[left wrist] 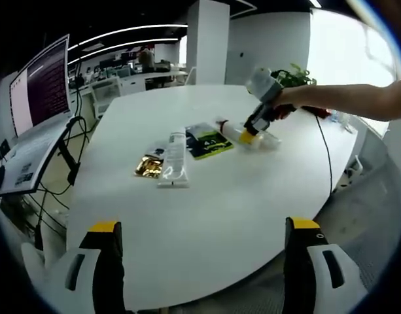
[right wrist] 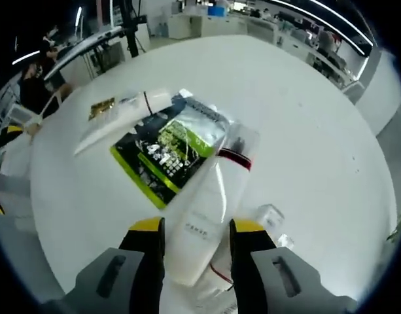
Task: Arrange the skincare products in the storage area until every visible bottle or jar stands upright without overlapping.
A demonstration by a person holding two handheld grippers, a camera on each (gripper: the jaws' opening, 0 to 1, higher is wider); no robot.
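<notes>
On the white table [left wrist: 207,203] lie a gold sachet [left wrist: 150,165], a long white tube [left wrist: 174,159] and a black-and-green packet [left wrist: 209,140]. To their right lies a white bottle [left wrist: 231,131] with a red band and dark cap. In the right gripper view this bottle [right wrist: 207,216] lies flat, its cap end resting on the packet [right wrist: 171,154]. My right gripper [right wrist: 197,226] has narrowed its jaws onto the bottle's body. It also shows in the left gripper view as the right gripper [left wrist: 258,125], held by a person's arm. My left gripper [left wrist: 204,226] hangs open over the near table edge, holding nothing.
A small clear item [right wrist: 269,216] lies just right of the bottle. A black cable [left wrist: 326,154] crosses the table's right side. A monitor on a stand [left wrist: 40,88] and cables stand left of the table, a plant [left wrist: 295,75] at the far right.
</notes>
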